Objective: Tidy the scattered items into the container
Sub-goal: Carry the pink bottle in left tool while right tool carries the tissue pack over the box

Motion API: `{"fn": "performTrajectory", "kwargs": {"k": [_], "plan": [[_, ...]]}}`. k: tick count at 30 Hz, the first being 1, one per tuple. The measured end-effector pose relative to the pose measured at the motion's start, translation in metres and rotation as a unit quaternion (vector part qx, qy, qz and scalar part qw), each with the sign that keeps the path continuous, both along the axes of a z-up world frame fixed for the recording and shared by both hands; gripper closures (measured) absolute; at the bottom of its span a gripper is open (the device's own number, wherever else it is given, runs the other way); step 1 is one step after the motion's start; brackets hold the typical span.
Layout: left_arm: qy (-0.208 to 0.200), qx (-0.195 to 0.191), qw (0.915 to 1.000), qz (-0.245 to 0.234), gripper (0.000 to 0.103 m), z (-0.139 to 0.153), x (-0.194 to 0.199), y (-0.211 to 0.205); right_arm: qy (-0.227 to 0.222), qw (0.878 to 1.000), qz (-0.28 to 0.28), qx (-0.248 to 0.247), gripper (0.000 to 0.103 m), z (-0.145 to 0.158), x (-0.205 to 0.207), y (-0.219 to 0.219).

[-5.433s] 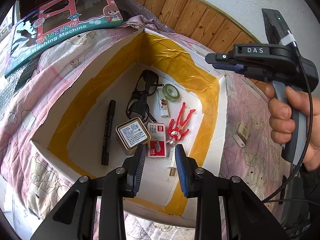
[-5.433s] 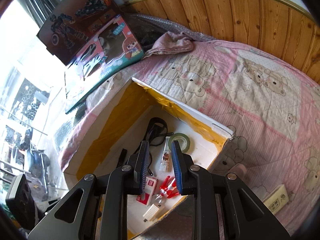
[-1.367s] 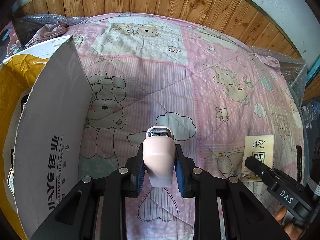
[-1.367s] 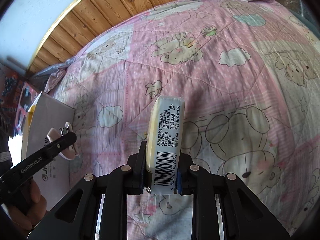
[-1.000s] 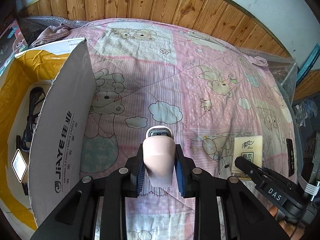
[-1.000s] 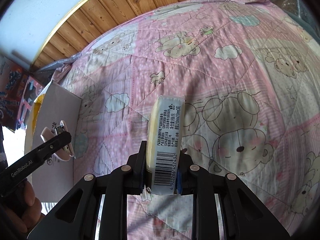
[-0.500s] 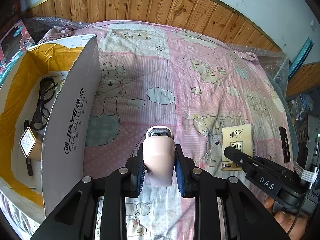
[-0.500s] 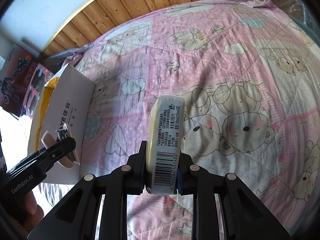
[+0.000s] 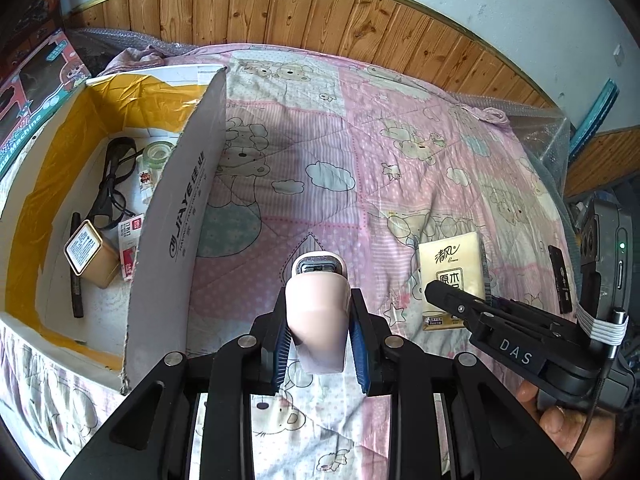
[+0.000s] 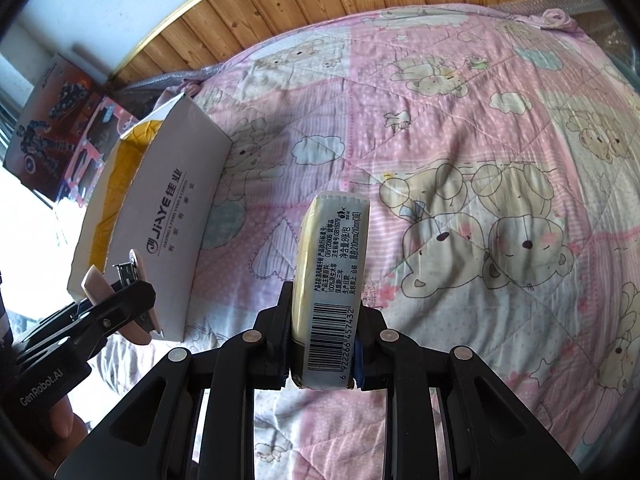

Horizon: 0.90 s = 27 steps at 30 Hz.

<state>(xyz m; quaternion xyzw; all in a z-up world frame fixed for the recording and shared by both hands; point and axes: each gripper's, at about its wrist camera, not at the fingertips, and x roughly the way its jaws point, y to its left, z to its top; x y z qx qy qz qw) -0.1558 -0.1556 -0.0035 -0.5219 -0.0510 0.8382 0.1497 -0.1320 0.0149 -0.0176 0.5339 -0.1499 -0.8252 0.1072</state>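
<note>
My left gripper (image 9: 319,322) is shut on a pale pink stapler (image 9: 318,304), held above the pink quilt just right of the cardboard box (image 9: 176,216). My right gripper (image 10: 325,346) is shut on a yellow tissue pack (image 10: 332,264), barcode side up, also in the air over the quilt. In the left wrist view the tissue pack (image 9: 452,268) shows at the right, in the right gripper (image 9: 460,306). The right wrist view shows the left gripper (image 10: 120,300) with the stapler (image 10: 96,282) close to the box wall (image 10: 172,216). Inside the box lie glasses (image 9: 108,184), a tin (image 9: 86,248) and a marker (image 9: 76,276).
The box stands at the quilt's left edge, its tall flap facing me. A tape roll (image 9: 158,152) and a red-white packet (image 9: 128,240) also lie inside. Toy boxes (image 9: 32,92) lean behind it. A thin black object (image 9: 560,276) lies at the quilt's right edge; wood panelling (image 9: 320,20) behind.
Five seconds ago both grippers hung open over the box. Since then each has closed on an item, and over the last second both have risen and pulled back, bringing more of the box into view.
</note>
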Motion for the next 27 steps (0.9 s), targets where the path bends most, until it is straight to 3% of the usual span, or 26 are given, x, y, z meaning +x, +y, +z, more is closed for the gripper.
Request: {"fn": "performTrajectory", "kwargs": {"k": [27], "plan": [[0.033,0.024,0.9957,0.083,0.075,0.037,0.024,-0.085,0.028,0.993,0.118,-0.005,0.079,0.040,-0.002,-0.088]]}}
